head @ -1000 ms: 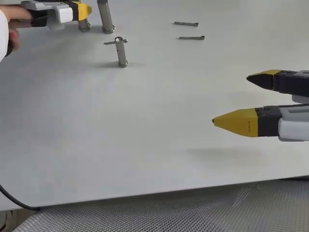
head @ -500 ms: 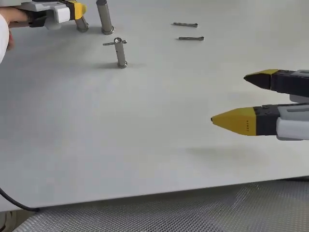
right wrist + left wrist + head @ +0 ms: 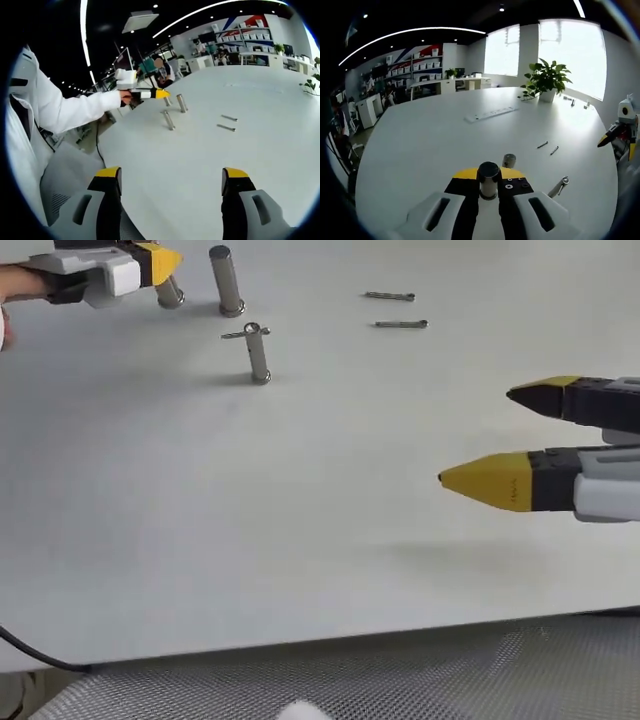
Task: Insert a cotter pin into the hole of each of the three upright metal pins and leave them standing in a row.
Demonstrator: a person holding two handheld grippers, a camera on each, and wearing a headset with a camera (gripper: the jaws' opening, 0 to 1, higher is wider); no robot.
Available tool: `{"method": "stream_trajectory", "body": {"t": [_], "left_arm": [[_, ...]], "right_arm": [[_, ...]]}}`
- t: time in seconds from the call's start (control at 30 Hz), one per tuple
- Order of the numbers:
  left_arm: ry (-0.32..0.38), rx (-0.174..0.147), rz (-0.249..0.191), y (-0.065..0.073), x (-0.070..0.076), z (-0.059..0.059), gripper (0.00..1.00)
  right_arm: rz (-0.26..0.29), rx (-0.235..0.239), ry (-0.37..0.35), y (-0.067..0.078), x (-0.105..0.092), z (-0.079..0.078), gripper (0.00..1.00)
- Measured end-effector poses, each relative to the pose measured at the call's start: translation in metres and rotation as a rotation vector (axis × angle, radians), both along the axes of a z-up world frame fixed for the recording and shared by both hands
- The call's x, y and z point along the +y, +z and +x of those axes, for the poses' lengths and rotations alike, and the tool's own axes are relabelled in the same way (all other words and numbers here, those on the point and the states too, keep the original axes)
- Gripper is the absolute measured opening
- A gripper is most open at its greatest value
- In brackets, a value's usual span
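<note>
My left gripper (image 3: 170, 262) is at the table's far left, shut on a metal pin (image 3: 488, 181) whose lower end (image 3: 170, 295) shows under the jaws. Just right of it a second metal pin (image 3: 228, 282) stands upright and bare. Nearer to me stands a third pin (image 3: 258, 355) with a cotter pin (image 3: 246, 333) through its top. Two loose cotter pins (image 3: 389, 296) (image 3: 400, 324) lie flat farther right. My right gripper (image 3: 480, 438) hovers open at the right, well away from them, with nothing between its fingers.
A white tabletop (image 3: 300, 520) stretches wide around the parts. Its front edge meets grey mesh (image 3: 400, 680), and a black cable (image 3: 30, 655) hangs at the front left. A white-sleeved arm (image 3: 75, 107) holds the left gripper (image 3: 145, 93).
The left gripper has shifted slightly left with its pin, away from the bare upright pin. The right gripper has stayed almost in place.
</note>
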State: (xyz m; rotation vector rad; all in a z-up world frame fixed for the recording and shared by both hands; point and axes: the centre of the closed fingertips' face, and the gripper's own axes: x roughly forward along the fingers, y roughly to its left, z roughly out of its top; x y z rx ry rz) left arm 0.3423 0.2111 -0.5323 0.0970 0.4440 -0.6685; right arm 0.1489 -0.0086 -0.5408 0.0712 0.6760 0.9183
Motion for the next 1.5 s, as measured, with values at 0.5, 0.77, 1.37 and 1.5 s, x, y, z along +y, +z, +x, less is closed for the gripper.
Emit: {"method": "stream_trajectory", "body": {"t": [0.5,0.77,1.37,1.5], "left_arm": [[-0.125,-0.098,-0.071,0.072,-0.050,-0.054,0.11],[-0.188,-0.080,-0.082,0.068,-0.086,-0.085,0.11],[-0.255,0.042,-0.079,0.011,-0.140,-0.120,0.11],[-0.289,0.061,-0.054,0.002,-0.146,-0.127,0.11]], "right_arm": [[0.017,-0.042,-0.003,0.008,-0.006,-0.001,0.79],[0.031,-0.052,-0.007,0.013,-0.012,-0.006,0.80],[0.049,-0.041,-0.024,0.009,-0.018,-0.008,0.79],[0.050,-0.040,-0.024,0.009,-0.017,-0.010,0.79]]}}
